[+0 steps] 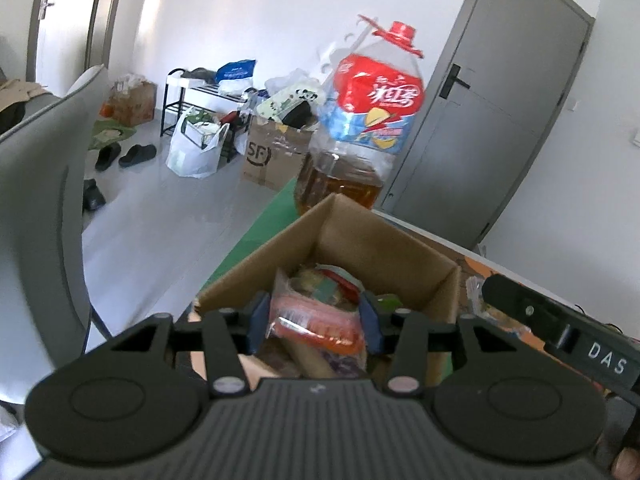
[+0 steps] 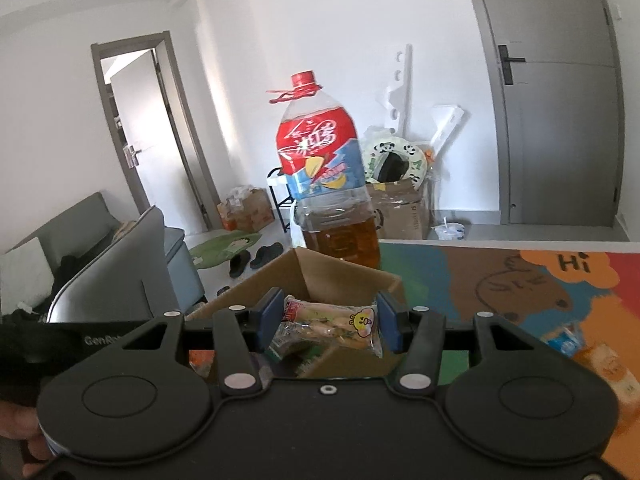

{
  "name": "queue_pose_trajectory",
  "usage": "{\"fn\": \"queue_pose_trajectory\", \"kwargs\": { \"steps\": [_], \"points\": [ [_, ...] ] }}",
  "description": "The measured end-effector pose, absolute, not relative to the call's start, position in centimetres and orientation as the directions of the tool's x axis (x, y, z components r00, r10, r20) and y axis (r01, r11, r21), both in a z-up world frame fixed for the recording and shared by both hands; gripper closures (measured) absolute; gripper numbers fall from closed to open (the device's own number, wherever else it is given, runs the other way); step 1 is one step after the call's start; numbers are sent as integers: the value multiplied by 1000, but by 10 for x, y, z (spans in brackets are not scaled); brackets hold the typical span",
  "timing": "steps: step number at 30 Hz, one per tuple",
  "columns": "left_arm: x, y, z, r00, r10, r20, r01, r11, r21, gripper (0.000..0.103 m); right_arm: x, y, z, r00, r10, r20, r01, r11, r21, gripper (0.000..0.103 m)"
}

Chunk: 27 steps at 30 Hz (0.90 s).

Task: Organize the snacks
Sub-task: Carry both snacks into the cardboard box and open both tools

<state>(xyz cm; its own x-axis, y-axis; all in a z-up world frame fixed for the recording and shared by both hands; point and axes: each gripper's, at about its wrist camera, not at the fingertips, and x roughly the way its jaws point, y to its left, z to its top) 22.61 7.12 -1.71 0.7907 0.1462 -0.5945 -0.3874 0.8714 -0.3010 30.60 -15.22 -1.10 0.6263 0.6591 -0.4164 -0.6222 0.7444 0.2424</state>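
Gripping snack packets between clenched jaws, left gripper [image 1: 316,322] and right gripper [image 2: 329,326] hover over box [image 1: 404,256].

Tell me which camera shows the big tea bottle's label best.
The right wrist view: the tea bottle stands whole and fairly sharp behind the cardboard box, its red and blue label facing the camera. In the left wrist view the bottle looks tilted and blurred, its base hidden behind the box.
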Motion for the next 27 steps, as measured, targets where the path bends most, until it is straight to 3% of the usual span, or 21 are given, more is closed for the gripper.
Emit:
{"fn": "queue_pose_trajectory", "kwargs": {
  "steps": [4, 16, 25, 27],
  "points": [
    [222, 87, -21, 796, 130, -591, -397, 849, -348, 37, 308, -135, -13, 619, 657, -430, -630, 742, 227, 52],
    [209, 99, -20, 811, 159, -563, -402, 850, -340, 32, 315, -101, -13, 607, 654, -451, -634, 741, 220, 50],
    [197, 104, -22, 804, 219, -553, -446, 837, -318, 21, 302, -104, -17, 635, 637, -436, -618, 758, 207, 5],
    [193, 101, -22, 809, 211, -548, -440, 836, -327, 19, 301, -110, -18, 652, 627, -426, -609, 768, 198, 0]
  ]
}}
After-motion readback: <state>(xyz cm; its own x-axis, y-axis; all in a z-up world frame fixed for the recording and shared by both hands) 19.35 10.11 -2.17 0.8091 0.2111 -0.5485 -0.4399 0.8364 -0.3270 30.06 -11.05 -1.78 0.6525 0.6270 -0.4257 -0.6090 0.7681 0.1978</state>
